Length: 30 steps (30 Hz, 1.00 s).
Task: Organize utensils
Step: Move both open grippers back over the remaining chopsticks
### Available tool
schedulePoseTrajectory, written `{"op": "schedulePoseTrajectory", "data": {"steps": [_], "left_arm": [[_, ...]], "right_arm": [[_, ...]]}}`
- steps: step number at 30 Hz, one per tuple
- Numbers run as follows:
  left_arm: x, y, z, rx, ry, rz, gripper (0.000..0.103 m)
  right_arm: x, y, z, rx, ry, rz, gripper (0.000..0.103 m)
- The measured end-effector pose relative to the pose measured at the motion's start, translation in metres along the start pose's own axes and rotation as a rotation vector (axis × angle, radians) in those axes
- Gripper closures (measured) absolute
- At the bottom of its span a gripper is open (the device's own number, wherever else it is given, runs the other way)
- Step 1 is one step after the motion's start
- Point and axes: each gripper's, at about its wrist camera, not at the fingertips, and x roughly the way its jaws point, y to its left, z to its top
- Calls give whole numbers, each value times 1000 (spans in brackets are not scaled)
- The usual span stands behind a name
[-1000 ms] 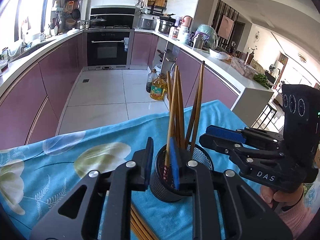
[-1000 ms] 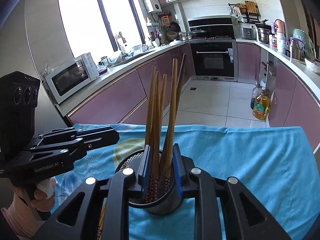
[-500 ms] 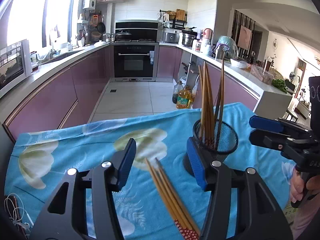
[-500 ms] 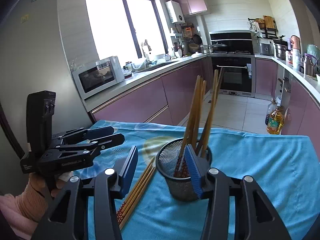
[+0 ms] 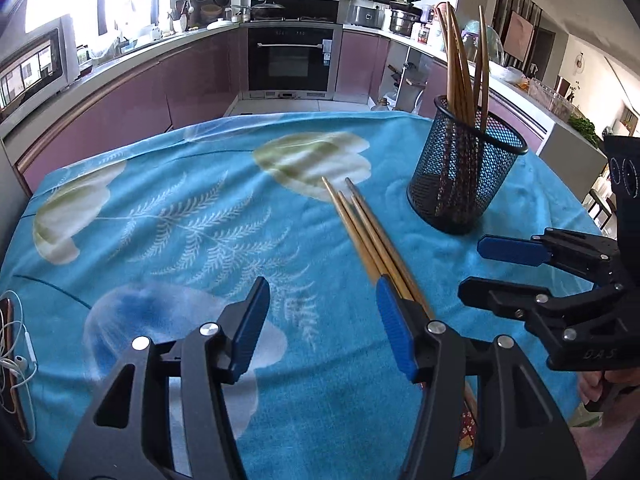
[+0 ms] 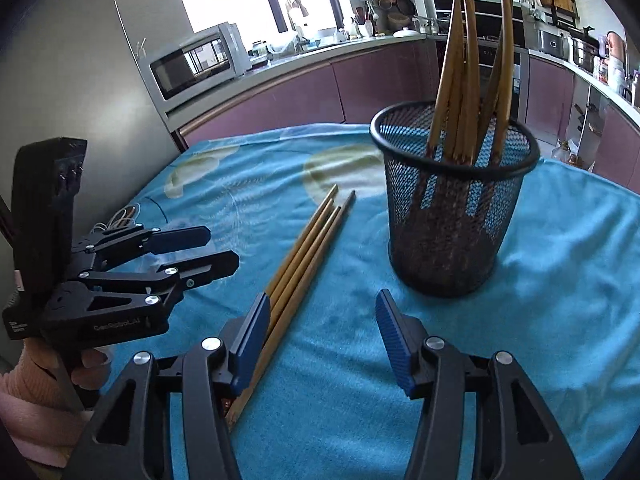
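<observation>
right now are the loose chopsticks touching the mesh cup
Apart. In the right wrist view, blue cloth shows between the loose chopsticks and the mesh cup.

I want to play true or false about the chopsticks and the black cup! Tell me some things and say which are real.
1. The mesh cup stands upright on the blue cloth. True.
2. The cup is empty. False: several chopsticks stand in it.
3. A bunch of loose chopsticks lies on the cloth beside the cup. True.
4. The left gripper is squeezing a chopstick. False: it is open and holds nothing.
5. The right gripper is open. True.
</observation>
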Motion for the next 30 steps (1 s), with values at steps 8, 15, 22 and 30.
{"op": "schedulePoseTrajectory", "data": {"steps": [8, 15, 22, 30], "left_arm": [[1, -2, -5, -11, 21, -6, 48], [1, 0, -8, -20, 25, -16, 48], [3, -4, -7, -8, 29, -25, 48], [9, -12, -3, 21, 40, -44, 48]], "right_arm": [[11, 16, -5, -34, 22, -42, 51], [18, 22, -6, -62, 35, -75, 51], [19, 19, -6, -63, 46, -88, 51], [19, 16, -6, -57, 56, -98, 53]]}}
